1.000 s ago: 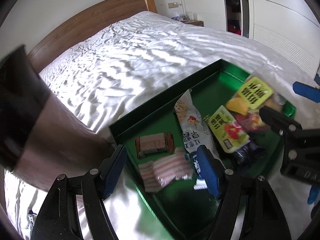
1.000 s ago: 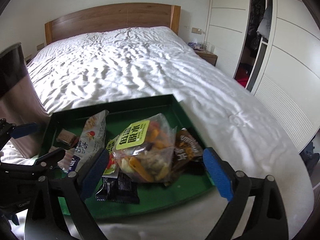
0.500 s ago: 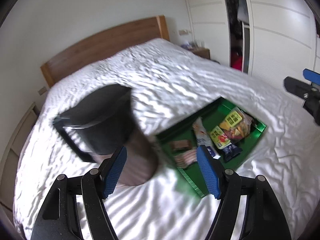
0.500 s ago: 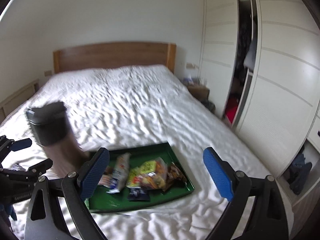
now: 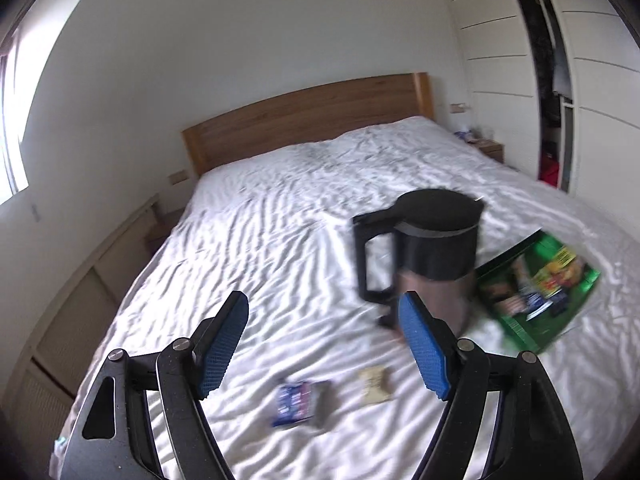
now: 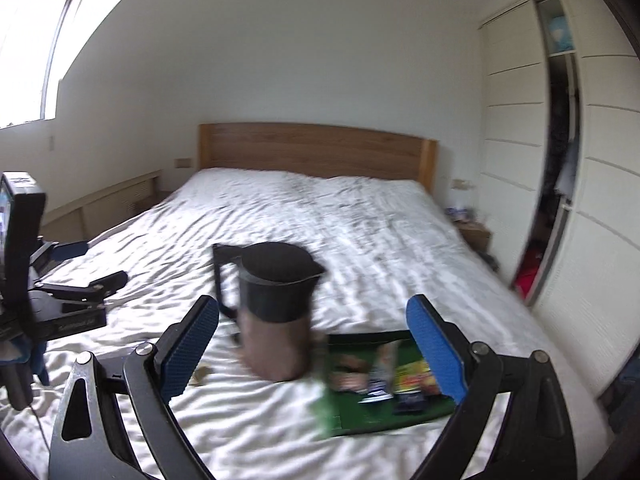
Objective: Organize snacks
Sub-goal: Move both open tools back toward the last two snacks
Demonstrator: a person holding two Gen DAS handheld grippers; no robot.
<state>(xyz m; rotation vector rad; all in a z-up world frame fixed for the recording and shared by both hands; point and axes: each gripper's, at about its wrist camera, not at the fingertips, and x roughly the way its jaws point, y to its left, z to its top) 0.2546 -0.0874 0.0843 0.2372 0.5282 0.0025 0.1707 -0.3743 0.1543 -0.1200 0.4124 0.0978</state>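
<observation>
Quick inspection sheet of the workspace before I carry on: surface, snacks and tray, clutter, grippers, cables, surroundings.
Surface: bed, rumpled white sheet.
Job's things: green tray holds several snack packets, blurred; blue packet and pale packet lie loose on the sheet outside it.
Clutter: dark-lidded jug upright beside the tray.
Grippers: left gripper opening, nothing between its jaws; right gripper open, empty.
Cables: nothing seen.
Surroundings: wooden headboard, white wardrobe partly open, nightstand.
</observation>
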